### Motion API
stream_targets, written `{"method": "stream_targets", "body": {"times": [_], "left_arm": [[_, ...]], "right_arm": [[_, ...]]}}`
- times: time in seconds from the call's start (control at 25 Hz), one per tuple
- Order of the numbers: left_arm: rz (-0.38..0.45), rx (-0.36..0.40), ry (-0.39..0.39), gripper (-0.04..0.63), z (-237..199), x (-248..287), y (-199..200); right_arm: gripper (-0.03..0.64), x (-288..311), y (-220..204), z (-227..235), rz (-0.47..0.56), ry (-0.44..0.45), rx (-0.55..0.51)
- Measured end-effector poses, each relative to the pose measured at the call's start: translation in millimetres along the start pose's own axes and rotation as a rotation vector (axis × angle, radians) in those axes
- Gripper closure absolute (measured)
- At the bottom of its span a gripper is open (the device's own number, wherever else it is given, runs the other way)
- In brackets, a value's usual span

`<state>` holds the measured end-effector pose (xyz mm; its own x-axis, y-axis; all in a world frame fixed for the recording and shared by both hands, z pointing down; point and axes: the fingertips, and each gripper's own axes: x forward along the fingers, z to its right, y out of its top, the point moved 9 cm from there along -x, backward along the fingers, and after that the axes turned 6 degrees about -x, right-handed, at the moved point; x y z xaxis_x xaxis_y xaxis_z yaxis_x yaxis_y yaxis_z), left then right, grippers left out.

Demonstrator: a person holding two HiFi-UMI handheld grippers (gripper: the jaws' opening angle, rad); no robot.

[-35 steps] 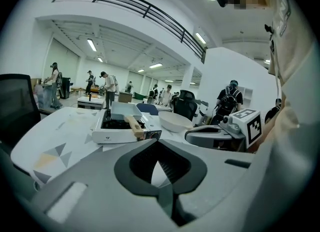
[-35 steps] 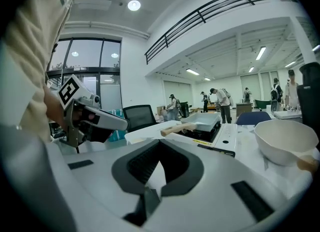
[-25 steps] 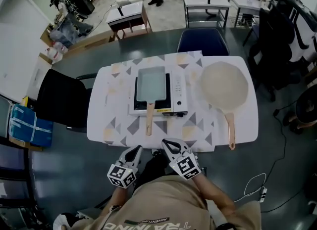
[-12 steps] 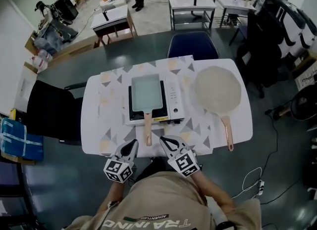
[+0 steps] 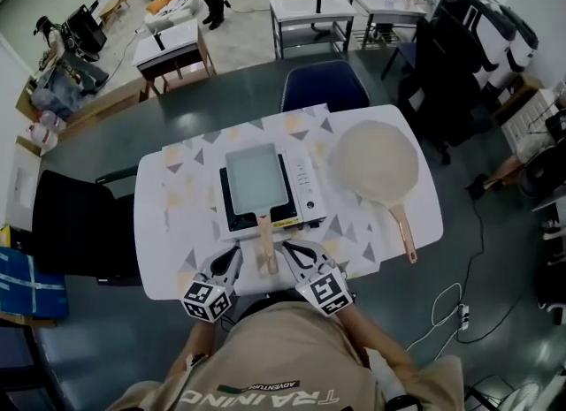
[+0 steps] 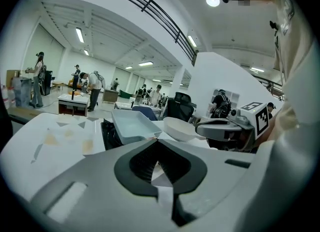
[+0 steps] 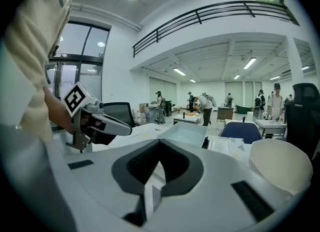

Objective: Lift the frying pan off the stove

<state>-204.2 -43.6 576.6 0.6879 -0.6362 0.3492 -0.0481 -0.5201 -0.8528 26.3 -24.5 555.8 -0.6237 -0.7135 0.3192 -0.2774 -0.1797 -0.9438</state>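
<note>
A pale blue rectangular frying pan [image 5: 255, 175] sits on the white portable stove [image 5: 306, 190], and its wooden handle [image 5: 265, 243] points at me. My left gripper [image 5: 233, 254] is at the table's near edge, just left of the handle's end, its jaws shut on nothing. My right gripper [image 5: 291, 249] is just right of the handle, also shut and empty. The left gripper view has the pan [image 6: 131, 125] ahead beyond the closed jaws [image 6: 158, 138]. From the right gripper [image 7: 159, 141], the pan [image 7: 185, 132] lies straight ahead.
A round cream pan [image 5: 376, 163] with a wooden handle [image 5: 404, 232] lies on the white patterned table [image 5: 168, 224], right of the stove. A blue chair [image 5: 323, 87] stands at the far side and a black chair [image 5: 75, 224] at the left. People stand by distant tables.
Both grippers have come forward from below the table's edge to it, and now flank the end of the pan's handle. Their jaws have stayed shut. The pans have not moved.
</note>
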Motion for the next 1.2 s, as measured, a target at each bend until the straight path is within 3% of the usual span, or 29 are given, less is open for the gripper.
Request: {"method": "stream_targets", "body": {"times": [0.28,0.68,0.84,1.08,1.2], "left_arm": [[-0.037,-0.013,-0.091,0.607,-22,11,5],[-0.094,-0.029,-0.108,0.607,-37,35,5],[-0.122,-0.093,-0.104,0.607,-32,45,5],[-0.164,-0.254,-0.119,0.607,-35,53,1],[-0.170,-0.288,-0.118,0.606,-38,58,3]], "right_arm": [[0.614,8,7,-5,-0.022,-0.103,0.020],[0.614,27,3,16,-0.002,-0.108,0.030],[0.614,31,-1,33,0.014,-0.069,0.027],[0.614,30,0,56,0.040,-0.030,0.013],[0.614,28,-5,62,0.038,-0.002,-0.003]]}}
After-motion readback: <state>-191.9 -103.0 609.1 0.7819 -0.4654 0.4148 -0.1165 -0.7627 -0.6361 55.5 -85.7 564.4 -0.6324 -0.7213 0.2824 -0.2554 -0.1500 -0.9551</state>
